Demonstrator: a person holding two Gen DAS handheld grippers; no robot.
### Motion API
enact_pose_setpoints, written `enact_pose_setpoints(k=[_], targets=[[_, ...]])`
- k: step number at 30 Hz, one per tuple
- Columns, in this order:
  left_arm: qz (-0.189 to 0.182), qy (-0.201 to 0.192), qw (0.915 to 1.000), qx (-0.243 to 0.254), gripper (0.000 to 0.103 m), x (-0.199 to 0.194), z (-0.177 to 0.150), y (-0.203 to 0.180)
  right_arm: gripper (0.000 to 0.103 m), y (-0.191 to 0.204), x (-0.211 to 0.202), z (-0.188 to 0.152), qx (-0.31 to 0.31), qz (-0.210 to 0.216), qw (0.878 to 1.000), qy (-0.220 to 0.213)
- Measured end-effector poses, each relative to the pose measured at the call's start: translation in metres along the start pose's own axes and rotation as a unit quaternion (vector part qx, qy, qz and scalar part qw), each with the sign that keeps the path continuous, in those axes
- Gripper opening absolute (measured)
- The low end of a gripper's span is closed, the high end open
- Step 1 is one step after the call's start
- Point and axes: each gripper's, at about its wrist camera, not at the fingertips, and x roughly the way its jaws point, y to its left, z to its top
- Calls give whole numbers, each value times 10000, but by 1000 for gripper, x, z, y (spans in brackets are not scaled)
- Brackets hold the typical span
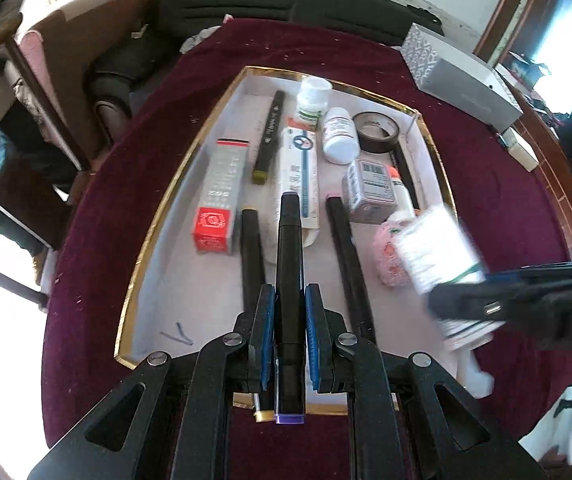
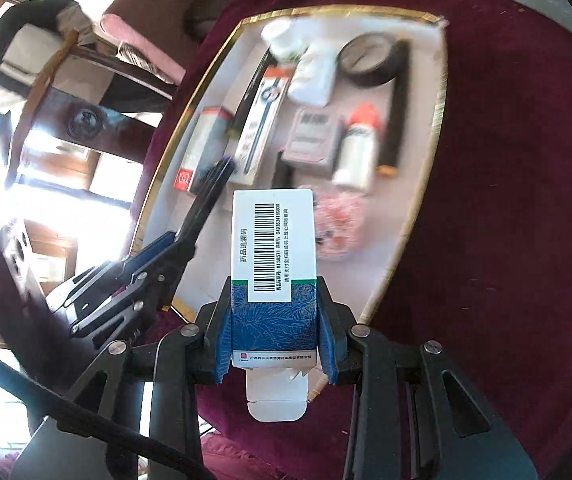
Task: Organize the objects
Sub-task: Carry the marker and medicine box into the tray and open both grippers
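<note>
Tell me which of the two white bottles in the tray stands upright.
The far white bottle beside the black marker stands upright, cap up; the other bottle, next to the tape roll, lies sideways.

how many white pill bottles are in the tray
2: the far pill bottle by the tray's far edge, the near pill bottle beside the tape roll. Others may be hidden.

Counted across the gold-rimmed tray (image 1: 174, 184): four black markers, one held at lower centre (image 1: 289, 280), one lying upper centre (image 1: 268, 136), and one on each side of the held one (image 1: 252, 252) (image 1: 345, 248). Two white pill bottles sit at the top (image 1: 313, 98) (image 1: 339, 134). One tape roll (image 1: 375, 130), upper right. One pink packet (image 1: 389, 256), right. One blue-and-white barcode carton (image 2: 274, 272).
</note>
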Motion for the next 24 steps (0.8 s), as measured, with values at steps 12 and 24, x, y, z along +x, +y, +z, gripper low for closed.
enact_pose_setpoints(k=[12,24], targets=[[-181,22,9998,-78,12,14,1,1,33,13,40,20,-99,-597,9981,81],[111,-700,9971,-292,50,-31,11,10,44,13,25,24,-46,-613,9980,-162]])
